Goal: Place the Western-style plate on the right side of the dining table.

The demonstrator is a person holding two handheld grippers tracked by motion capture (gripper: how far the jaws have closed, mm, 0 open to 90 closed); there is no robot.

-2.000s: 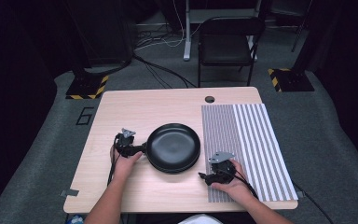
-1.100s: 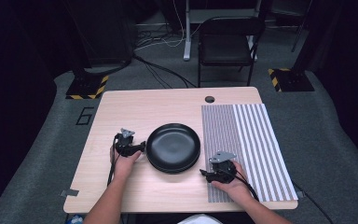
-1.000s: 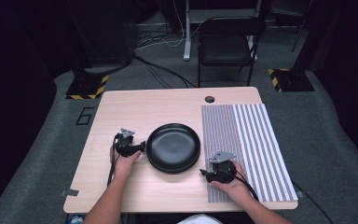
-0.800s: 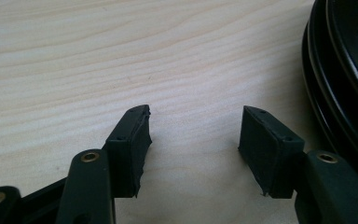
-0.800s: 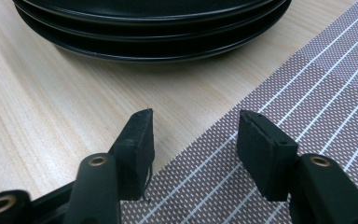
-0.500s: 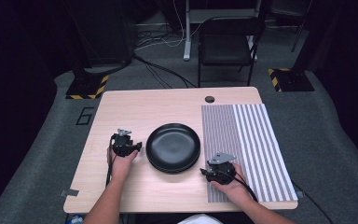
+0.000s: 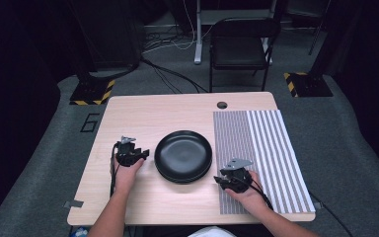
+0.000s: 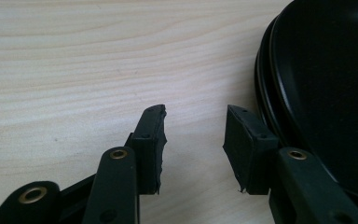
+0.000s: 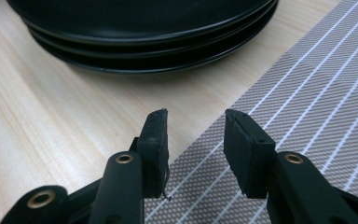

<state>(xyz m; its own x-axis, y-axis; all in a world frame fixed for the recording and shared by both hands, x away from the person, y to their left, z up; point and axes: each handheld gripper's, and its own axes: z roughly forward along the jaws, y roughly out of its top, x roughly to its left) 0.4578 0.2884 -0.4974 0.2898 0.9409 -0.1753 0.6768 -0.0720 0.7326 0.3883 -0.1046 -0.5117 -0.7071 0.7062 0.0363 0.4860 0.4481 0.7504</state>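
Both my claws have just been closing, yet their jaws stand apart, empty. Left claw [image 7: 139,155] sits at nine o'clock of the plates [image 7: 183,156], right claw [image 7: 225,180] at four.

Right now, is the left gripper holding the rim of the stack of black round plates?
No, the left gripper has only bare wooden table between its pads, with the stack of black round plates lying just beside it.

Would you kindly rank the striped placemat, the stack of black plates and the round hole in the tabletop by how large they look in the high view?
1. Striped placemat: largest, spanning most of the table's right side.
2. Stack of black plates: clearly smaller in area.
3. Round hole: smallest by far, near the table's far edge.
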